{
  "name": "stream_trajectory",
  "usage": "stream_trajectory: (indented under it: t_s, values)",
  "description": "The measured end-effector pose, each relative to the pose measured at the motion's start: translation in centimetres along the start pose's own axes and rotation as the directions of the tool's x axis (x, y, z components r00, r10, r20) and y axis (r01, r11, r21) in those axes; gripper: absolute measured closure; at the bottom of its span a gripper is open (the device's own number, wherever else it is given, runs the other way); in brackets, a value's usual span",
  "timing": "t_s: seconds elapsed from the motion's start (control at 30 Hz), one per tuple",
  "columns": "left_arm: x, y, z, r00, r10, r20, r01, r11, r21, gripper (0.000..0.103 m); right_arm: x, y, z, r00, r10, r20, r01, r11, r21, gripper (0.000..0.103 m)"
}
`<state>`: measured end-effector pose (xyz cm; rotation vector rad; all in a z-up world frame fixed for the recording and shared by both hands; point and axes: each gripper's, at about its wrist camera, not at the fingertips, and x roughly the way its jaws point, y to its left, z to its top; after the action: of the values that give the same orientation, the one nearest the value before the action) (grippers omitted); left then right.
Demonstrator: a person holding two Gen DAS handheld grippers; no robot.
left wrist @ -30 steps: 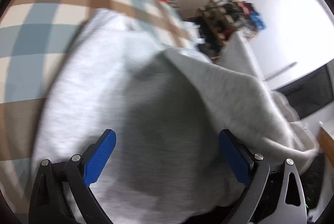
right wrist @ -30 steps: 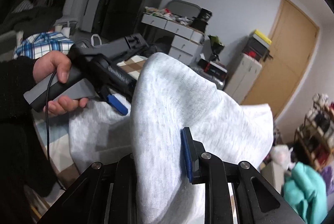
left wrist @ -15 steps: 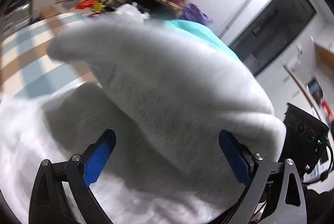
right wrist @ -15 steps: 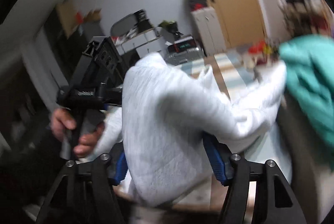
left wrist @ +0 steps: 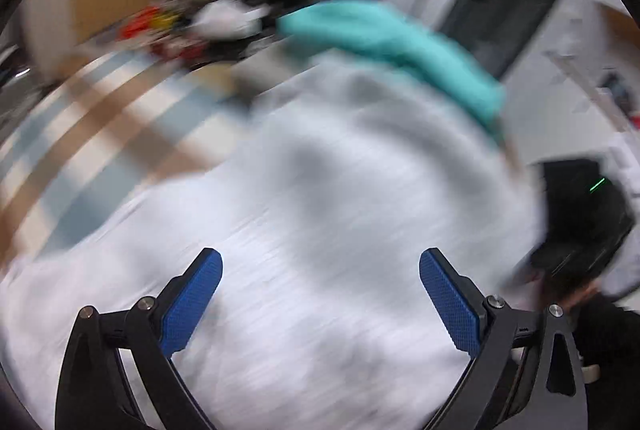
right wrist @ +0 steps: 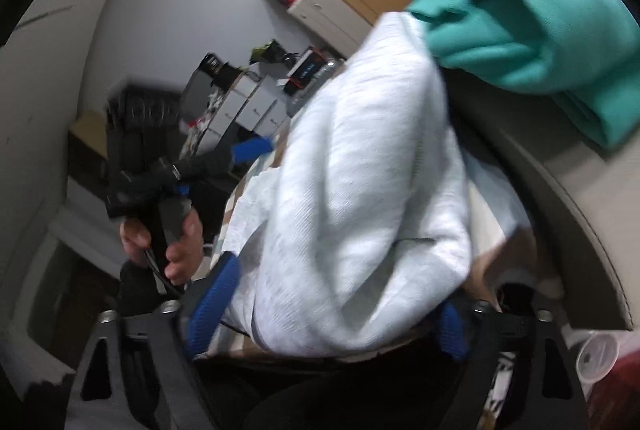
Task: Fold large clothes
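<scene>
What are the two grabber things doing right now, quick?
Left gripper: jaws open, holding nothing, above the grey garment.
Right gripper: jaws have just been opening; wide now, the garment bunched between them, not clamped.

The sweatshirt (left wrist: 340, 230) lies on the checked cloth (left wrist: 100, 133); a folded garment (left wrist: 400, 41) sits just behind it, clutter (left wrist: 224, 21) farther back.

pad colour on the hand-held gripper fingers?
Blue, textured pads on black fingers; clearest in the left wrist view.
</scene>
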<state>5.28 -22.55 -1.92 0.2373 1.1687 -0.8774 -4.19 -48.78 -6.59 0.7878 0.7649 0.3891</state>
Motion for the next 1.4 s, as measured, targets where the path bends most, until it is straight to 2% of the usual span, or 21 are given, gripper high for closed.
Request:
stream_trajectory:
  t_s: [0.07,0.13,0.23,0.37,0.43,0.47,0.5,0.53,0.63,0.7,0.8,0.83,0.9,0.97,1.07,1.1,1.13,1.2,1.27,1.3,1.4]
  values:
    - [1.3,3.2,-2.7,0.996,0.020,-0.084,-0.027,0.996,-0.084,0.006,-0.5,-0.9,0.9,1.000,-0.019,0.015,0.018,0.999,0.050,0.006]
    - [3.1,5.6,-5.5,0.976,0.100,-0.193,-0.126,0.984,-0.126,0.006,-0.3,-1.4,1.7,0.998,-0.050,0.024,0.047,0.994,0.095,0.005]
    - [2.9,5.5,-7.1,0.980,0.130,-0.148,-0.145,0.985,-0.092,0.007,0.9,-0.2,3.3,0.996,-0.089,-0.013,0.090,0.994,0.059,0.004]
    - [2.5,5.9,-8.1,0.980,0.147,-0.135,-0.164,0.978,-0.125,0.007,2.9,1.7,6.2,0.971,-0.224,-0.082,0.226,0.974,0.018,0.011]
    - [2.1,6.0,-9.0,0.979,0.165,-0.122,-0.179,0.978,-0.111,0.006,4.2,2.8,7.9,0.948,-0.284,-0.144,0.283,0.959,-0.027,0.033]
    - [1.8,5.8,-9.1,0.978,0.170,-0.117,-0.183,0.977,-0.113,0.006,5.1,3.3,8.8,0.934,-0.318,-0.165,0.311,0.948,-0.066,0.039]
    - [1.5,5.9,-9.4,0.978,0.174,-0.114,-0.187,0.975,-0.122,0.006,6.2,3.9,9.5,0.906,-0.377,-0.194,0.358,0.925,-0.124,0.058]
    - [1.1,6.4,-9.7,0.977,0.179,-0.114,-0.194,0.971,-0.137,0.006,6.8,4.2,9.7,0.893,-0.399,-0.210,0.374,0.915,-0.152,0.072]
    - [0.0,7.5,-10.6,0.971,0.205,-0.122,-0.223,0.962,-0.160,0.006,9.1,6.4,10.9,0.857,-0.448,-0.253,0.382,0.884,-0.271,0.078]
    - [-1.3,8.8,-11.8,0.967,0.226,-0.115,-0.245,0.950,-0.195,0.006,11.5,8.9,11.3,0.841,-0.471,-0.265,0.349,0.848,-0.399,0.081]
    - [-2.8,11.3,-13.2,0.952,0.289,-0.103,-0.306,0.919,-0.249,0.006,15.8,12.7,11.9,0.827,-0.480,-0.292,0.285,0.806,-0.519,0.081]
    - [-3.4,12.1,-13.7,0.948,0.304,-0.098,-0.320,0.907,-0.273,0.006,16.2,12.9,10.5,0.825,-0.471,-0.313,0.256,0.804,-0.537,0.081]
    - [-4.6,14.1,-14.9,0.941,0.330,-0.076,-0.335,0.877,-0.344,0.006,18.3,13.6,10.3,0.815,-0.446,-0.370,0.183,0.804,-0.566,0.080]
    - [-4.9,14.7,-15.5,0.934,0.351,-0.068,-0.350,0.864,-0.362,0.006,20.5,13.0,10.7,0.796,-0.417,-0.438,0.135,0.828,-0.544,0.076]
    - [-5.0,14.4,-15.9,0.930,0.363,-0.058,-0.358,0.855,-0.376,0.006,22.2,10.7,12.2,0.803,-0.318,-0.503,0.083,0.896,-0.435,0.070]
    - [-5.0,14.2,-15.9,0.929,0.366,-0.058,-0.360,0.856,-0.372,0.006,22.9,9.4,12.8,0.805,-0.277,-0.525,0.075,0.925,-0.373,0.061]
    - [-4.7,14.1,-15.7,0.929,0.365,-0.058,-0.360,0.854,-0.375,0.006,23.3,8.6,13.3,0.809,-0.255,-0.530,0.079,0.940,-0.332,0.057]
    - [-4.8,14.2,-15.6,0.930,0.362,-0.057,-0.355,0.851,-0.387,0.006,23.4,6.3,13.7,0.806,-0.245,-0.538,0.106,0.955,-0.276,0.057]
    - [-4.6,14.1,-15.5,0.930,0.364,-0.060,-0.356,0.845,-0.400,0.006,23.4,4.8,14.0,0.811,-0.263,-0.523,0.145,0.956,-0.256,0.062]
    - [-4.5,14.1,-15.4,0.929,0.364,-0.064,-0.357,0.840,-0.408,0.006,23.0,4.3,14.2,0.821,-0.264,-0.506,0.155,0.956,-0.249,0.080]
    - [-3.8,12.9,-14.5,0.937,0.341,-0.076,-0.342,0.851,-0.399,0.006,20.9,5.2,14.0,0.865,-0.242,-0.439,0.111,0.946,-0.303,0.092]
